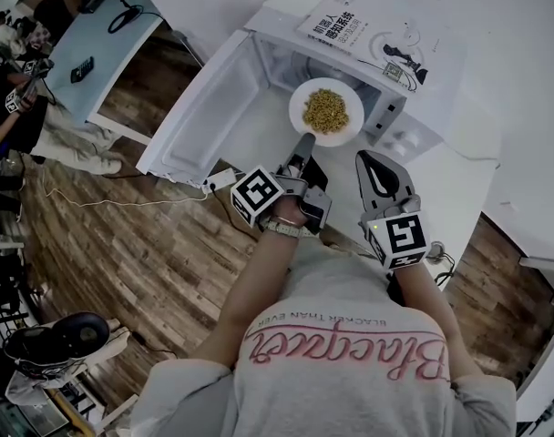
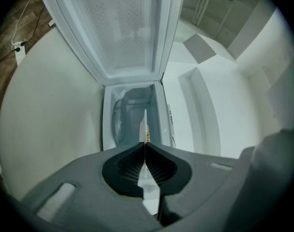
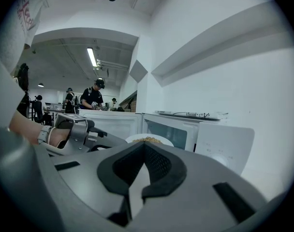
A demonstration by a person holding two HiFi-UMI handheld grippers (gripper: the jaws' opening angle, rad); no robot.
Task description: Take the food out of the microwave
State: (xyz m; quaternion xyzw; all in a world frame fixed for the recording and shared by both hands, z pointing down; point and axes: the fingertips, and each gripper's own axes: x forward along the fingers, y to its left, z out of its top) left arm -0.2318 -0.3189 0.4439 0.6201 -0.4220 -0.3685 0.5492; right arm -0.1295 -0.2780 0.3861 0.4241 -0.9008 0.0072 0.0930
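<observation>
A white plate [image 1: 325,110] of yellow grains hangs just in front of the open white microwave [image 1: 397,116]. My left gripper [image 1: 304,144] is shut on the plate's near rim. In the left gripper view the plate [image 2: 145,122] shows edge-on as a thin white line running out from the gripper [image 2: 145,145], with the empty microwave cavity [image 2: 130,115] behind it. My right gripper [image 1: 366,159] hovers to the right of the plate, apart from it, its jaws together with nothing between them. The right gripper view shows that gripper [image 3: 143,145] and beyond it the plate [image 3: 149,139].
The microwave door [image 1: 200,116] stands swung wide to the left. A book [image 1: 350,25] lies on top of the microwave. A white plug and cable [image 1: 220,180] trail over the wooden floor. A light table [image 1: 104,48] and people are far off at the left.
</observation>
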